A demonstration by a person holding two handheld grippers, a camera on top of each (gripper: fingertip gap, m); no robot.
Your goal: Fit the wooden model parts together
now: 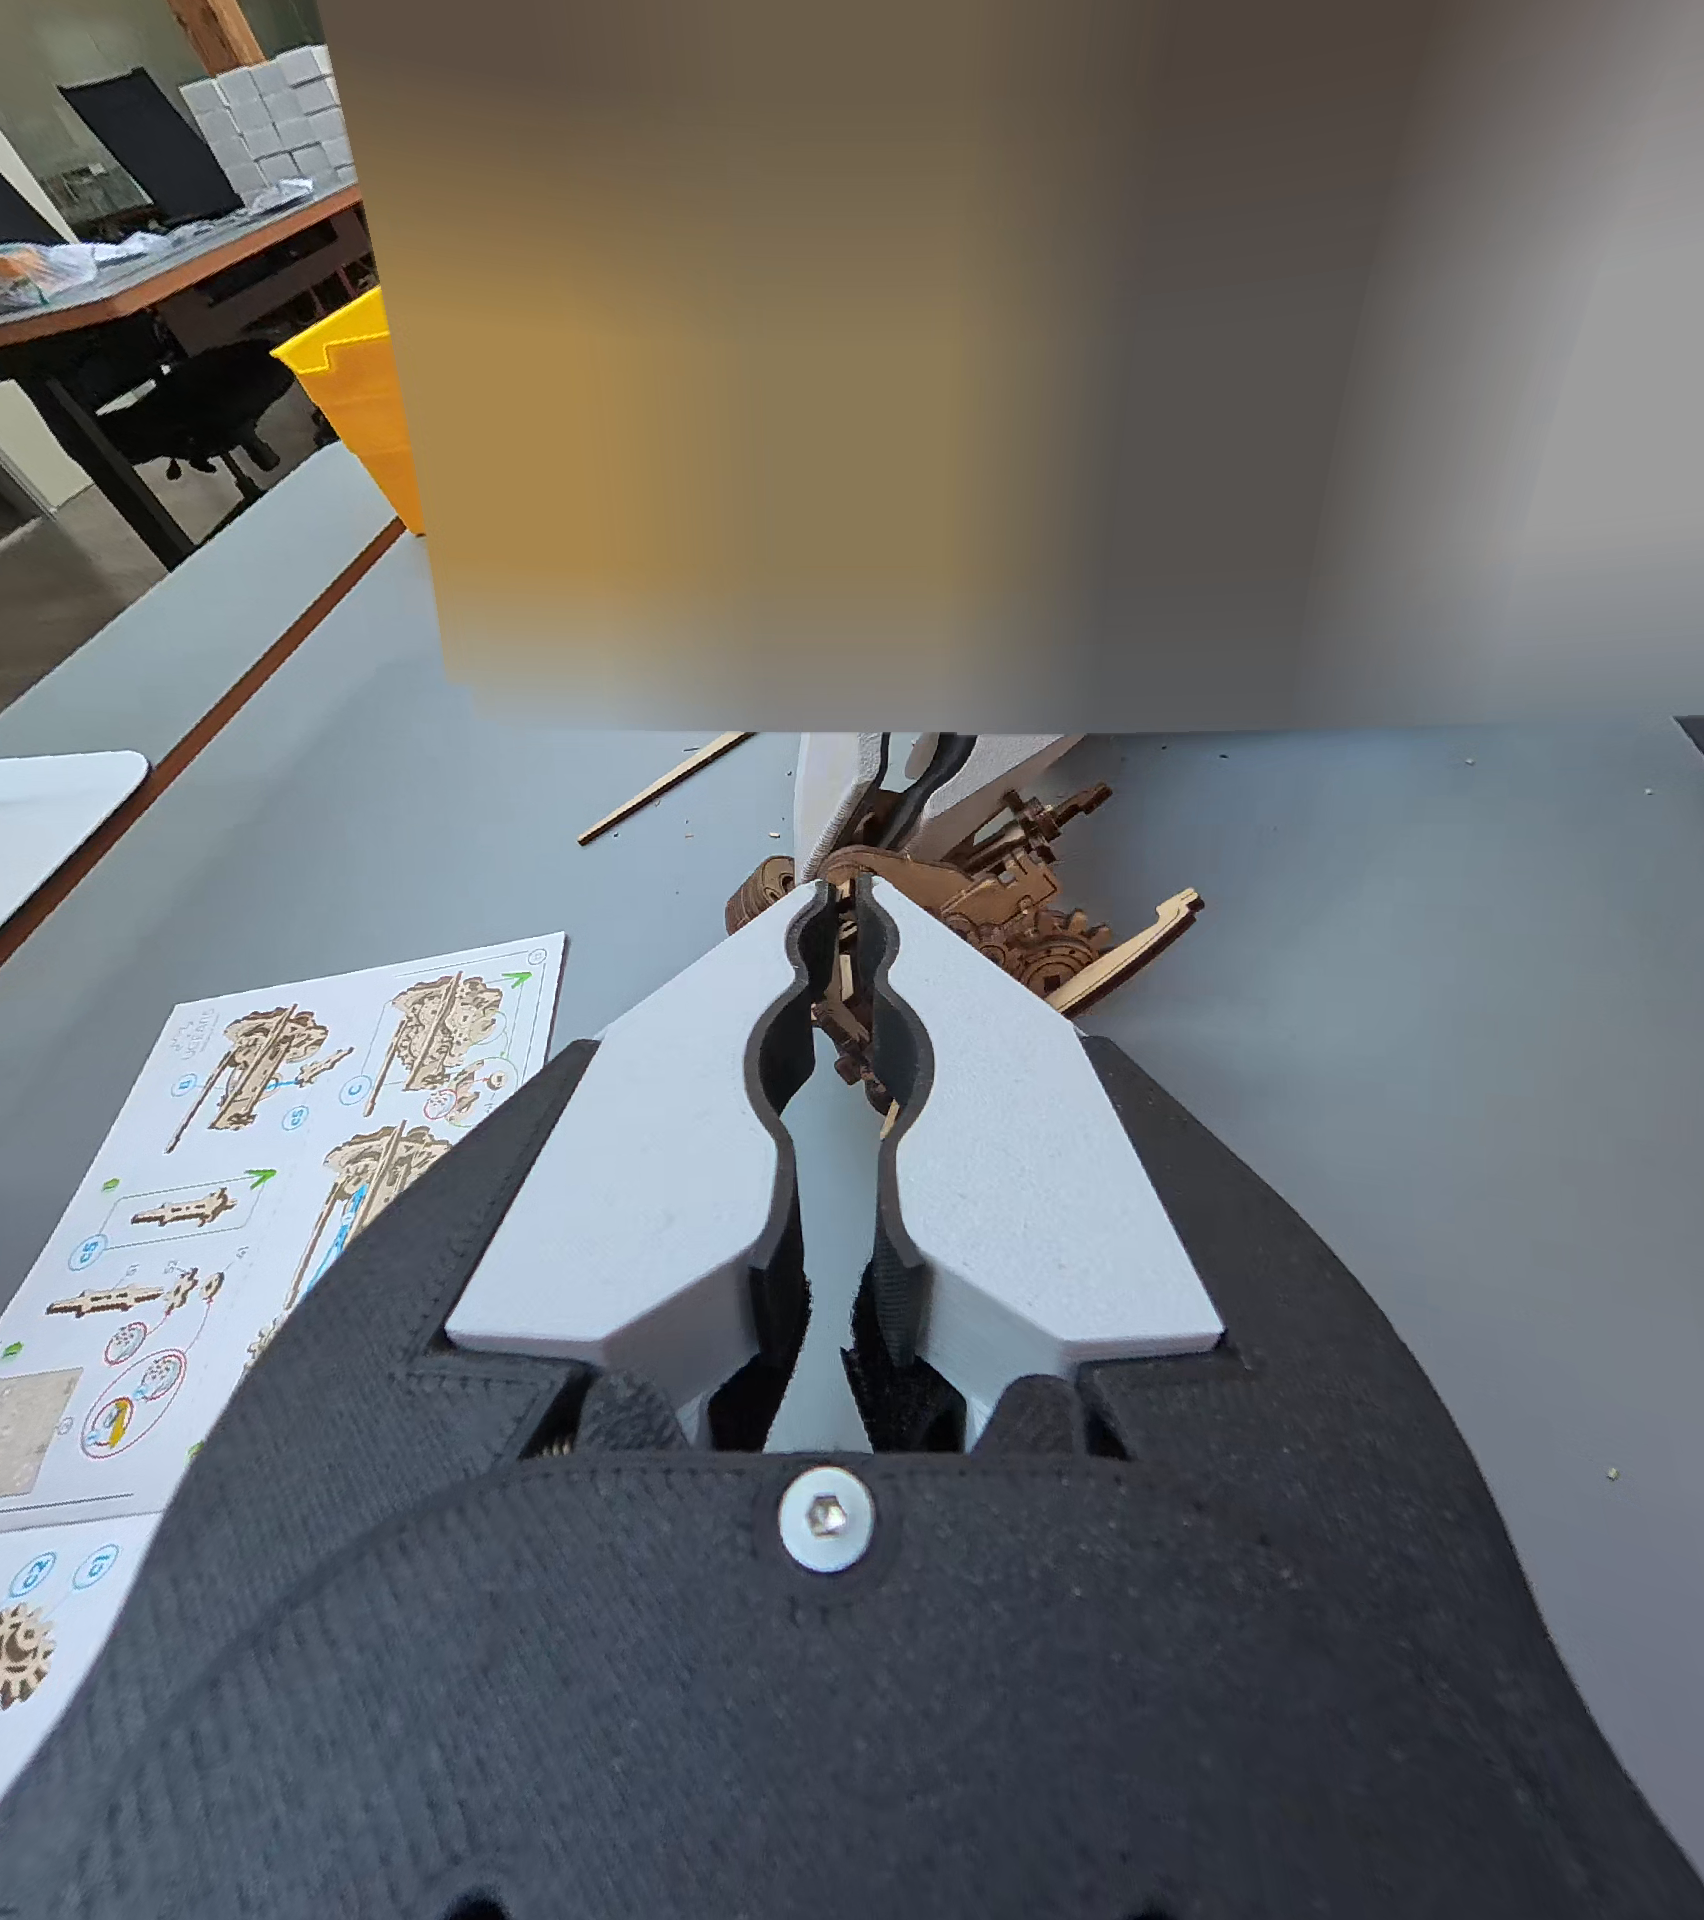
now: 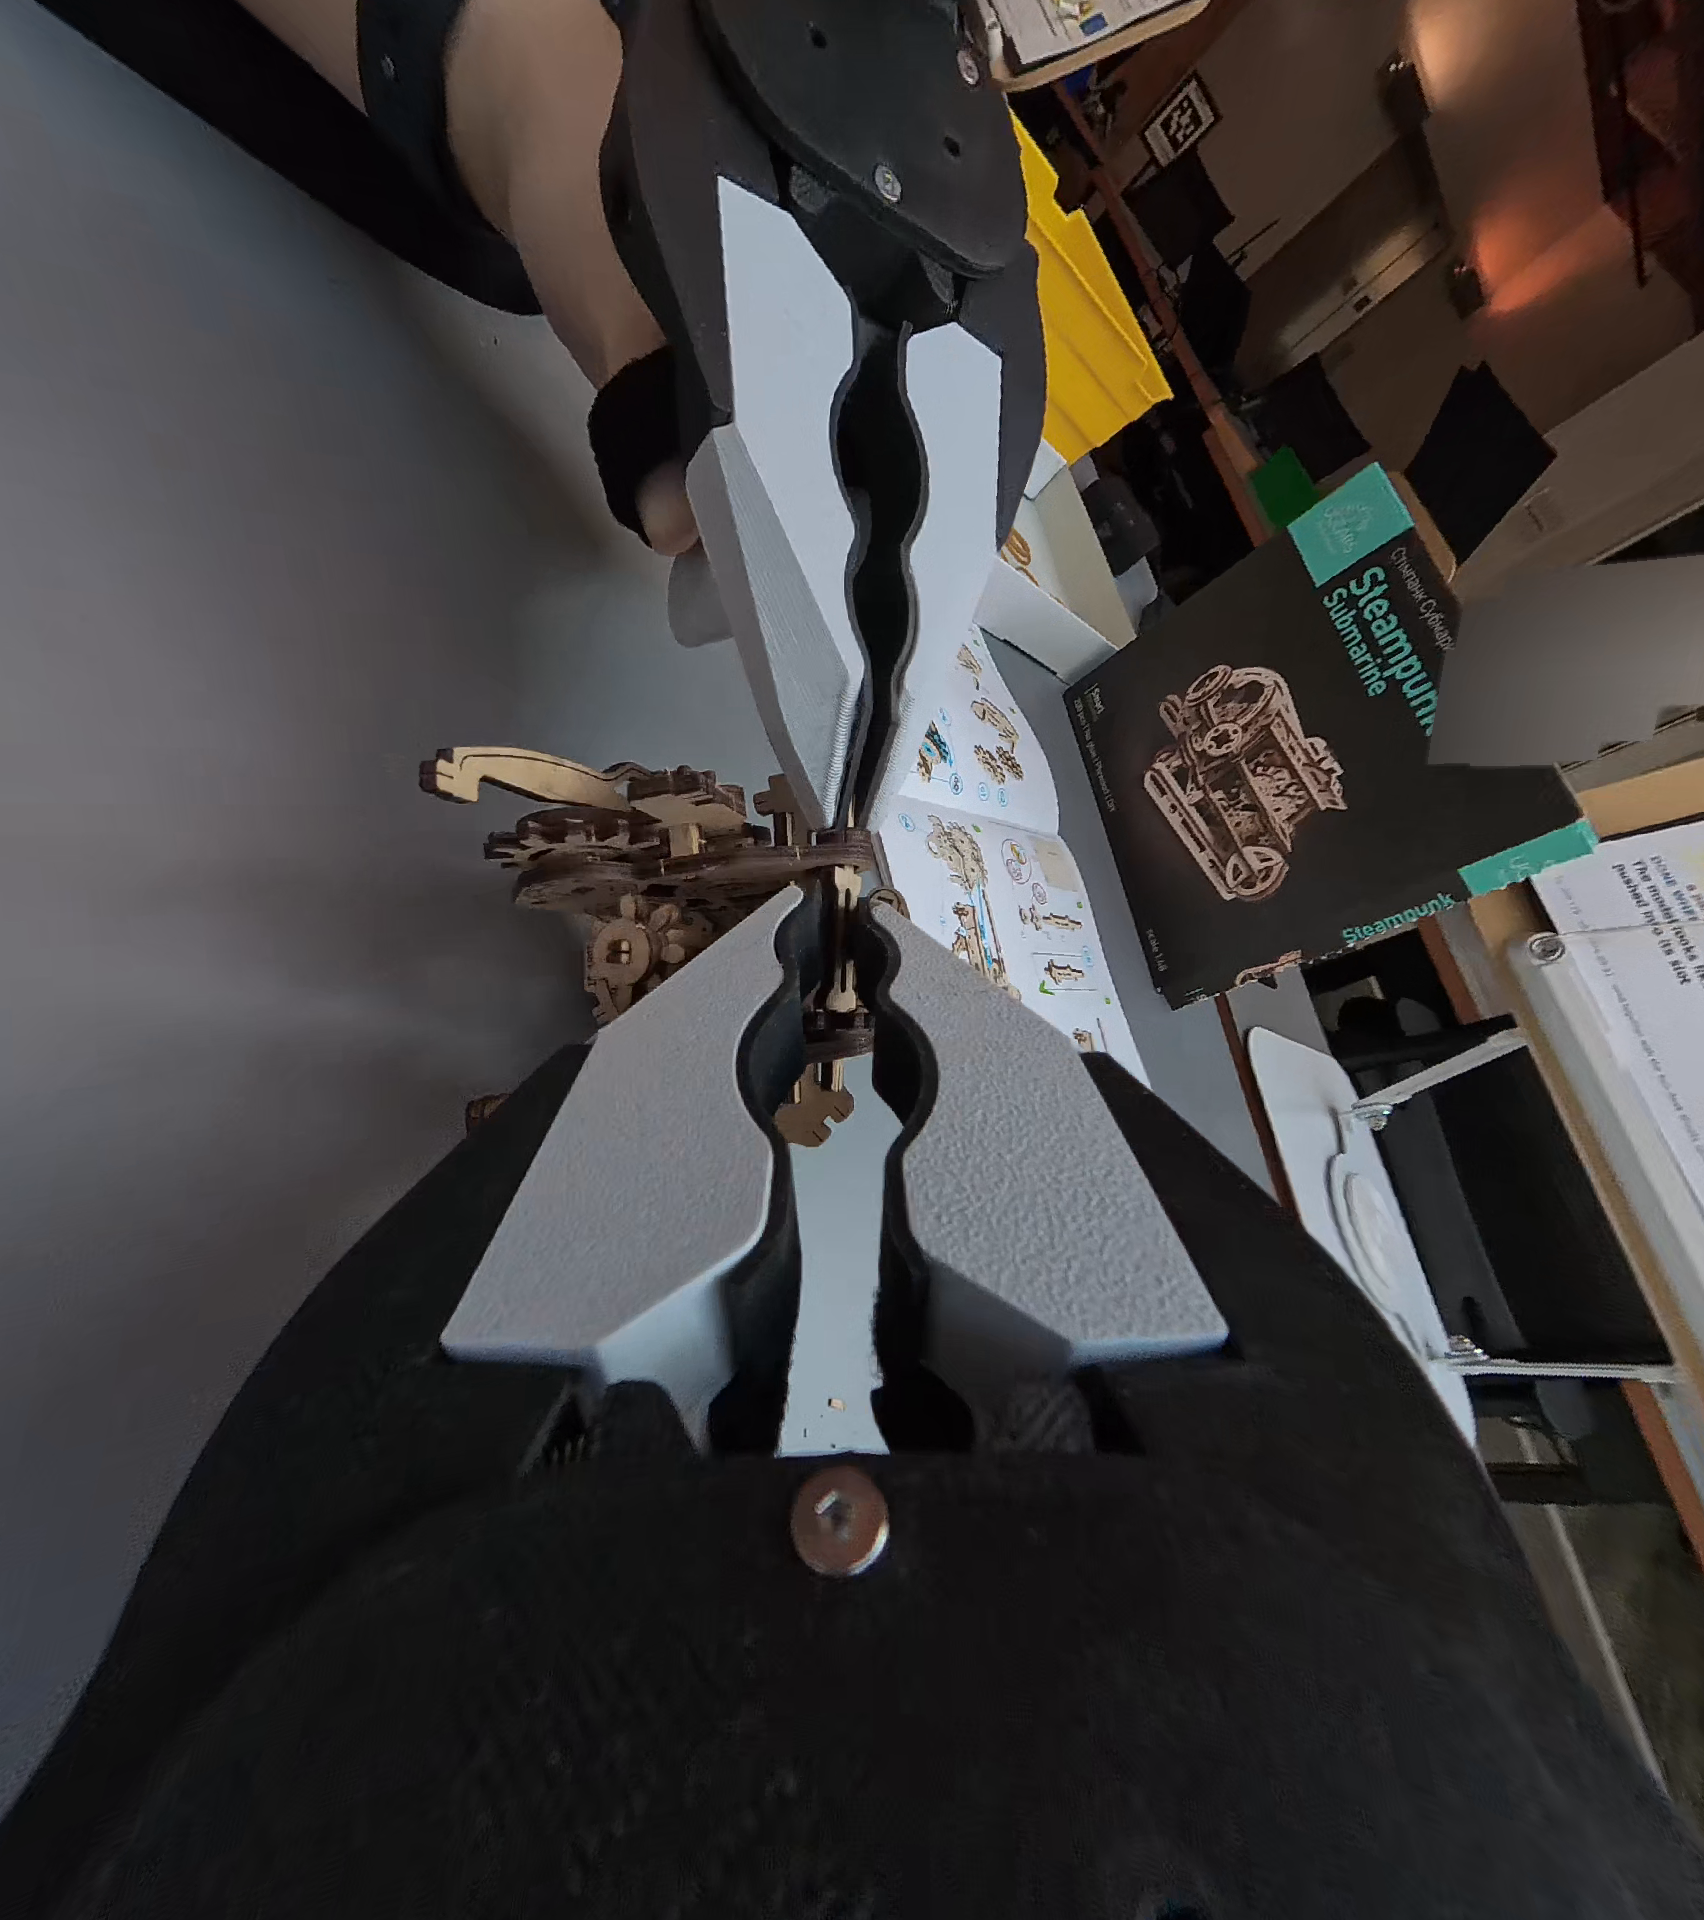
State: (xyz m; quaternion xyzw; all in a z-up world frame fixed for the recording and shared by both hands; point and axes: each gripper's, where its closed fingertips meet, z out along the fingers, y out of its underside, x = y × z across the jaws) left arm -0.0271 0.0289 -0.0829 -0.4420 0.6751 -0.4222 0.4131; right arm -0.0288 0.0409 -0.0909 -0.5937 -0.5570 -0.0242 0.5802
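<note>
Both sides are pinching the wooden model (image 2: 661, 862) at once: the right hand-held gripper (image 2: 832, 909) clamps a thin upright part of it, and the left hand-held gripper (image 2: 853, 821) bites the same spot from straight across. Model sits just above the grey tabletop (image 1: 1399, 1091), maybe touching, hard to tell. The instruction sheet (image 1: 235, 1195) lies left of the left one.
</note>
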